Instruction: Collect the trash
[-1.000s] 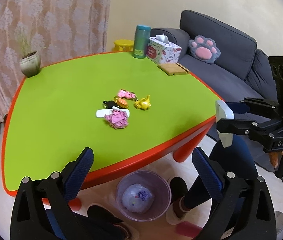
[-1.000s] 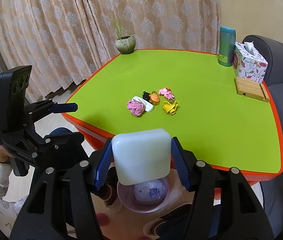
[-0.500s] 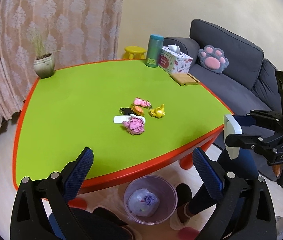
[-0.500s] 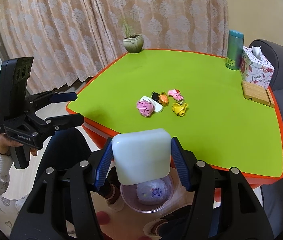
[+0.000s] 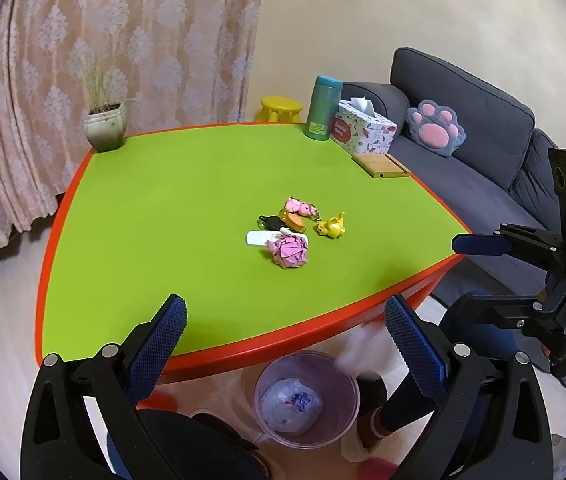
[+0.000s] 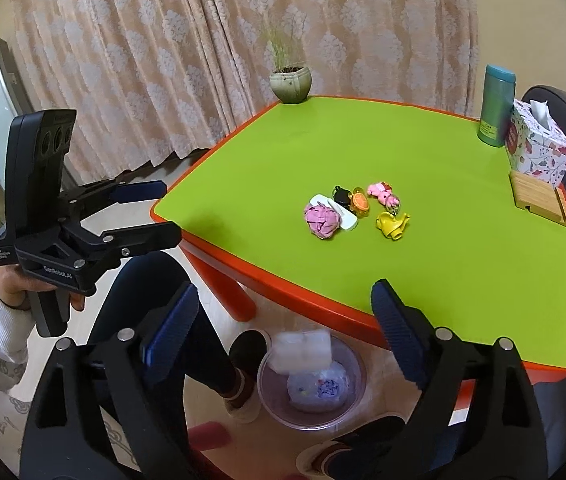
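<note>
While the white block [image 6: 302, 350] drops toward the bin [image 6: 353, 394], hold your right gripper [image 6: 283, 338] over it with the jaws opening.

As nothing sits between those jaws now, let them finish spreading and keep them above the bin's mouth until the block, blurred just under them at the bin's near rim, has settled on the crumpled white wad inside; it looks close to the edge, so judge whether it tips in or catches there. Your left gripper [image 5: 283, 348] hangs open and empty above the table [image 5: 131, 240] edge. What remains to collect, as I read it, is the pink wad [image 5: 289, 252], well ahead of both pairs of jaws at mid-table, touching a white strip [image 5: 261, 238] and just beside the small toys [image 5: 303, 220]; approach it from above so the toys stay put.
</note>
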Available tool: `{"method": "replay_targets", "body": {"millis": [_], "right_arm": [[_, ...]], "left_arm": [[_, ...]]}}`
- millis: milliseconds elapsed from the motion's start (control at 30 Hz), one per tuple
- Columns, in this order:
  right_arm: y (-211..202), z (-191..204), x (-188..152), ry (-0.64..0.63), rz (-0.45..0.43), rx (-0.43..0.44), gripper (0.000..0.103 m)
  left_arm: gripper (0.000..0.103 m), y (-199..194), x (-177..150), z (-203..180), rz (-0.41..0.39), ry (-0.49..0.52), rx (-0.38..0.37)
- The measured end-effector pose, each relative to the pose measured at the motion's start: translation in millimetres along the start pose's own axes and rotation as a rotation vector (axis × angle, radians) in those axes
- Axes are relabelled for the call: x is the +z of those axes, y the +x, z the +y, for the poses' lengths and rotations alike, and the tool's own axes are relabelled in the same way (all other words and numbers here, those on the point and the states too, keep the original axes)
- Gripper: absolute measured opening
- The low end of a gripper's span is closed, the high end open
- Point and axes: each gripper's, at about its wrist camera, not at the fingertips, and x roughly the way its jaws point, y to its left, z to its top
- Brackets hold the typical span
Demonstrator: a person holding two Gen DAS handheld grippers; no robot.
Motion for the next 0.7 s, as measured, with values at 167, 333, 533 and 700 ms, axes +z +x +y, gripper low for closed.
{"method": "replay_targets", "body": {"millis": [167, 333, 533, 700], "right_arm": [[2.5, -2.4, -2.5, 0.009, 0.006, 0.0, 0.092], [1.6, -5.7, -4.7, 0.02, 0.004, -0.003, 0.092], [-0.9, -10.8, -6.1, 0.035, -0.005, -0.009, 0.093], [-1.8, -13.8, -7.0, 0.046, -0.009, -0.015, 0.094]], "left_arm": [[0.095, 2.3, -1.4, 0.2, 0.009, 0.0, -0.002], [0.095, 5.0, -1.0, -3.3, 0.015, 0.008, -0.007], [0.095, 8.5, -1.2, -8.1, 0.02, 0.018, -0.013], [0.095, 12.1, -0.3, -9.6, 0.028, 0.021, -0.015]]}}
